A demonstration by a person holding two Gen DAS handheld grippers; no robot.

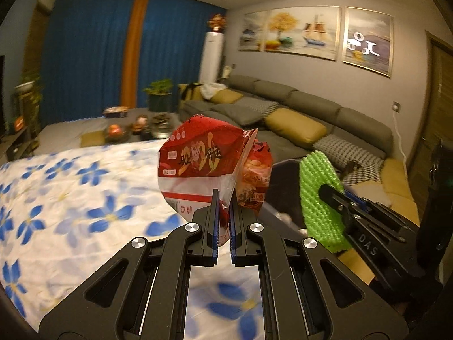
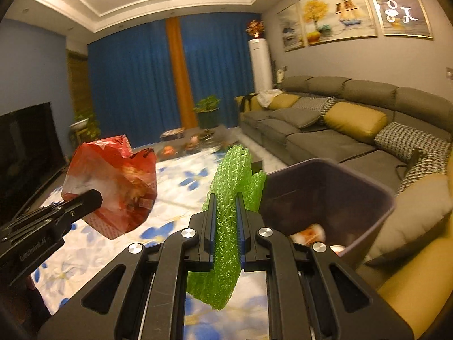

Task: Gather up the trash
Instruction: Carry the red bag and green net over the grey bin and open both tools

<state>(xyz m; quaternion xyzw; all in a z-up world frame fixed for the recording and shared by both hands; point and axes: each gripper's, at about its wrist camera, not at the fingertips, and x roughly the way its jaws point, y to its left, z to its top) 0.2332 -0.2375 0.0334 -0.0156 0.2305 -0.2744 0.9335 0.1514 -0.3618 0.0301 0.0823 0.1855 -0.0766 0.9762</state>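
Observation:
My left gripper (image 1: 224, 198) is shut on a crumpled red snack wrapper (image 1: 198, 155), held up above the flowered cloth. The same red snack wrapper (image 2: 113, 187) shows at the left of the right wrist view, pinched by the left gripper (image 2: 94, 198). My right gripper (image 2: 225, 202) is shut on a strip of green foam netting (image 2: 229, 187), which hangs through and below the fingers. In the left wrist view the green foam netting (image 1: 317, 198) and the right gripper (image 1: 329, 195) are at the right. A dark purple bin (image 2: 339, 187) stands just right of the netting, with some trash inside.
A white cloth with blue flowers (image 1: 70, 198) covers the surface below. A grey sofa (image 2: 325, 130) with yellow and patterned cushions runs along the right. A low table with small items (image 1: 136, 127) is beyond, and a dark TV (image 2: 25, 147) is at the left.

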